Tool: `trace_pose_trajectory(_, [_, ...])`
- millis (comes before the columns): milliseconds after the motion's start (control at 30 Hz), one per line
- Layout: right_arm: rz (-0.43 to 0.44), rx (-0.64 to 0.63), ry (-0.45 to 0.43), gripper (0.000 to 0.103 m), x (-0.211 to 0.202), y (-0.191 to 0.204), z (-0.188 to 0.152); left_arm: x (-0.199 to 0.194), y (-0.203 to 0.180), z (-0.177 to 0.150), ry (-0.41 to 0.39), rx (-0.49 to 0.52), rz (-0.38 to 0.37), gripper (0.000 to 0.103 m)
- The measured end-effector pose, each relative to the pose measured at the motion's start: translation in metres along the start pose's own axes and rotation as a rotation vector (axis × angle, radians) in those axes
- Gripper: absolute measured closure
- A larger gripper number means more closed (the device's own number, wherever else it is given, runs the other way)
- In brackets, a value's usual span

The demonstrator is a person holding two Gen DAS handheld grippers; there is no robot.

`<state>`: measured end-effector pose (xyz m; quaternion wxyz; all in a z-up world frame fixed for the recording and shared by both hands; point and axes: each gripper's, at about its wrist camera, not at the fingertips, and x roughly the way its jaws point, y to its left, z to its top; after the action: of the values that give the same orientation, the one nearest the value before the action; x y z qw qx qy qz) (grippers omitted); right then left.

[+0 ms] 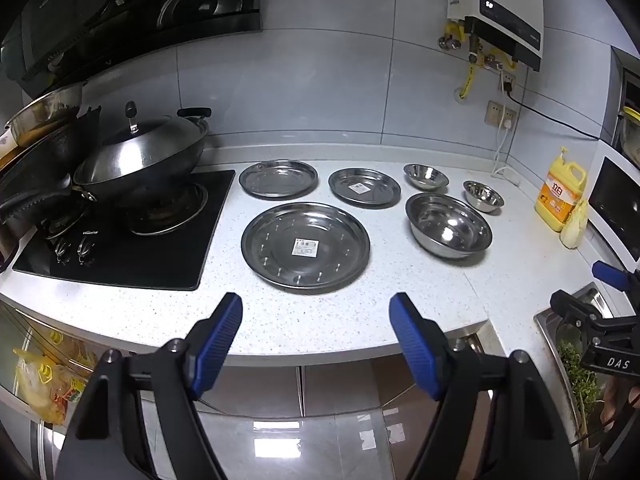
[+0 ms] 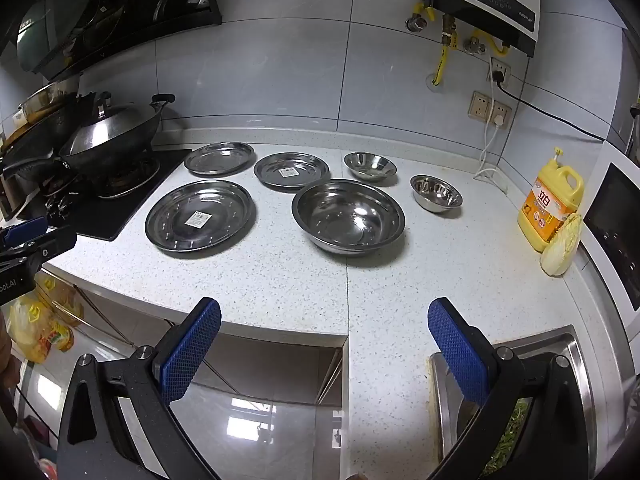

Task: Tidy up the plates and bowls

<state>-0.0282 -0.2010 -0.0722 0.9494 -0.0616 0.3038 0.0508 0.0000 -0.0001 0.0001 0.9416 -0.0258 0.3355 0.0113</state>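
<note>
With both the left gripper and right gripper spread wide and empty short of the worktop, the thin-rimmed large plate could slip from a shallow pinch and clatter into the large bowl.

I see a speckled white counter carrying three steel plates and three bowls. At its right edge stand a yellow jug and, probably, a cabbage.
</note>
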Motion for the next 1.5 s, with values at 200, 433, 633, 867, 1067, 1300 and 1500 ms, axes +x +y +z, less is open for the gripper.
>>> trace_pose_trajectory(200, [0.000,0.000,-0.003,0.001,-0.0003,0.0016,-0.0004,-0.0001,-0.0002,0.0000,-0.001,0.002,0.002,0.028])
trace_pose_trajectory(433, [0.003,0.001,-0.003,0.001,0.0008,0.0004,-0.0001,-0.0004,-0.0004,-0.0003,-0.002,-0.001,0.001,0.028])
trace_pose_trajectory(633, [0.005,0.001,-0.003,0.001,0.0013,0.0053,-0.0009,-0.0004,-0.0002,-0.0003,-0.002,-0.002,0.002,0.028])
trace_pose_trajectory(867, [0.010,0.003,-0.006,0.001,0.0033,0.0037,0.0002,0.0001,-0.0002,-0.0005,-0.001,-0.003,0.001,0.028])
trace_pose_trajectory(1067, [0.017,0.005,-0.002,0.001,0.0042,0.0022,0.0021,0.0008,0.0023,-0.0043,0.000,-0.001,0.001,0.028])
trace_pose_trajectory(1300, [0.017,0.006,-0.002,0.001,0.0048,0.0020,0.0019,0.0037,0.0004,-0.0049,0.001,0.002,0.004,0.028])
trace_pose_trajectory(1500, [0.018,0.006,-0.001,0.001,0.0053,0.0015,0.0019,0.0058,-0.0023,-0.0035,0.004,0.004,0.002,0.028])
